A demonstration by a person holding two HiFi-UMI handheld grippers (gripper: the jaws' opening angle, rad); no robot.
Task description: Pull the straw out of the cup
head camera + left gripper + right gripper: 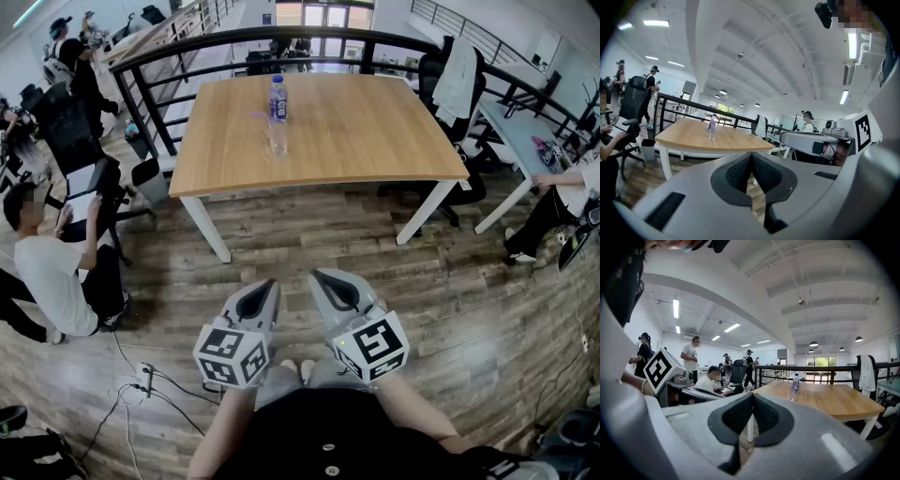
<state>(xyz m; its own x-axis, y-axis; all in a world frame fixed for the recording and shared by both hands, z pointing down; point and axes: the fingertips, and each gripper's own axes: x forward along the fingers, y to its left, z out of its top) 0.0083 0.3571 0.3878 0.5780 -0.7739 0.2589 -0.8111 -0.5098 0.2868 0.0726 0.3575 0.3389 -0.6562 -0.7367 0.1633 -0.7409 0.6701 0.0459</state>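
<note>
Cup, clear and faint, upright on the far wooden table, towards its left half, just in front of a water bottle with a blue label. Straw hard to make out: only a thin purplish line at the top of the cup, off to the left. Cup and bottle also small in both gripper views, standing close together on the tabletop.

Both grippers low and close to the body, well apart from the table, above a dark plank floor. Left gripper: jaws closed, ribbed pads meeting at the tip, nothing between them. Right gripper: likewise pressed together and empty. Side by side, tips towards the table, a marker cube at the rear of each. Forearms and a dark top at the bottom edge of the head view.

Behind the table, a black railing. To its right, a black office chair with a white garment over the back. At left, a seated person in a white shirt, with more people standing further back
</note>
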